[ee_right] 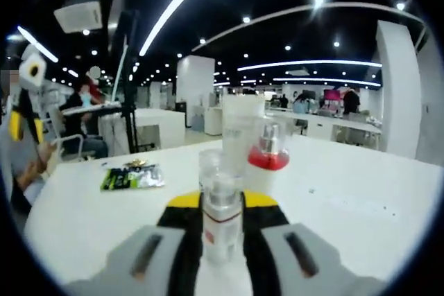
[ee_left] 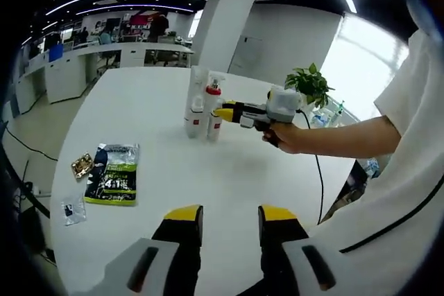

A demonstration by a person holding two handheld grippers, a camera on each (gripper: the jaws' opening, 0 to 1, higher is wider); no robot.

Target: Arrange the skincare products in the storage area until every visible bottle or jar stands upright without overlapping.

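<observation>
The left gripper view is looking across the round white table (ee_left: 166, 171) from well back; the right gripper view is sitting close against the same cluster of clear and white skincare bottles (ee_right: 239, 150).

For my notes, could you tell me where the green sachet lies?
In the left gripper view, the green sachet lies flat on the white table, left of the standing bottles.
</observation>
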